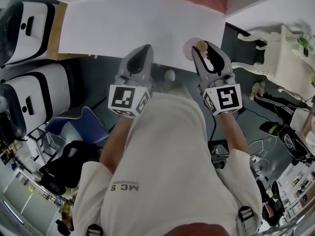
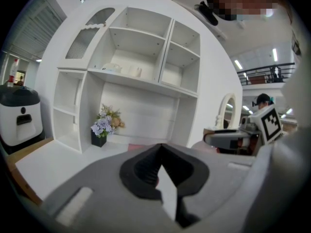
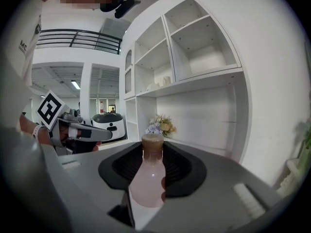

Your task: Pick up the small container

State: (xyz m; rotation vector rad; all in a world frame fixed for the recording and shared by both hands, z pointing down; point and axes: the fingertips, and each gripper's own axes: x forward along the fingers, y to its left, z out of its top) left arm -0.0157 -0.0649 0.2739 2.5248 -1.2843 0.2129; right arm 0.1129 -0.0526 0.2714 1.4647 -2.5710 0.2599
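While lengthwise in the right claw [image 3: 153,152], the small container [image 3: 146,183].

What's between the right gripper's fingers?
A small pale-pink cork-stoppered bottle, gripped by the right gripper. It shows best in the right gripper view.

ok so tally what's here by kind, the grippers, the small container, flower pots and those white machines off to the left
grippers: 2, left gripper and right gripper
small container: 1, between the right gripper's fingers
flower pot: 1
white machines: 2, one, another
total: 6
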